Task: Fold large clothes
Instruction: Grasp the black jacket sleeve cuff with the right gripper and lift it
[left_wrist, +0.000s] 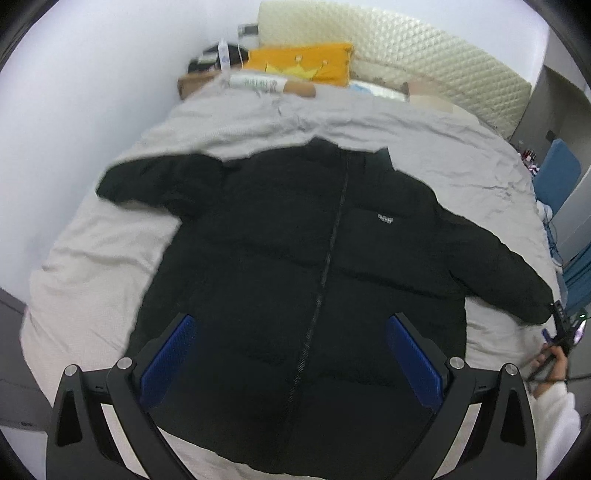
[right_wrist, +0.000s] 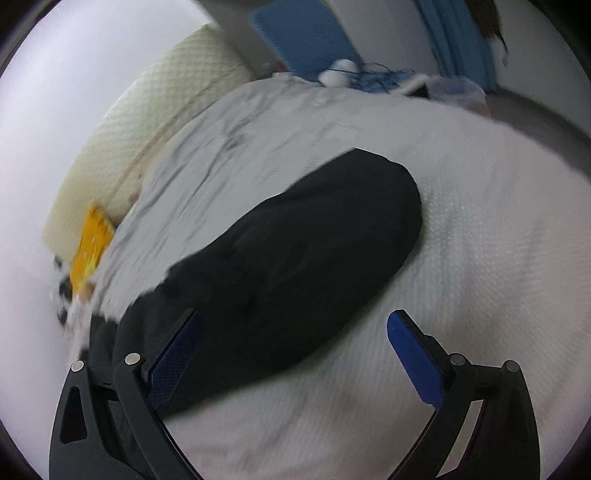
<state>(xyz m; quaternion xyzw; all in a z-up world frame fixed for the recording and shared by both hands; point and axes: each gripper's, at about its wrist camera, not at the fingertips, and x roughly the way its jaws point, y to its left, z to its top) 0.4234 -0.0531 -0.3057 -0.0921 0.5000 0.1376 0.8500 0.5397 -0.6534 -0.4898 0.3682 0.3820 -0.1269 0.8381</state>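
Centrally, black jacket (left_wrist: 295, 258) lies spread on bed (left_wrist: 110, 258); left gripper (left_wrist: 291, 354) and right gripper (right_wrist: 295, 350) fingers apart, empty.

Your left gripper (left_wrist: 291, 354) has its jaws spread wide, the blue pads (left_wrist: 168, 360) facing each other with nothing between them. Your right gripper (right_wrist: 295, 358) is spread just as wide and grips nothing. In the left wrist view, your right hand (left_wrist: 554, 365), in a white sleeve (left_wrist: 557, 413), holds that tool at the frame's right edge.

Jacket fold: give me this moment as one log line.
jacket flat, zipped, unfolded | left tool open above hem | right tool open over sleeve
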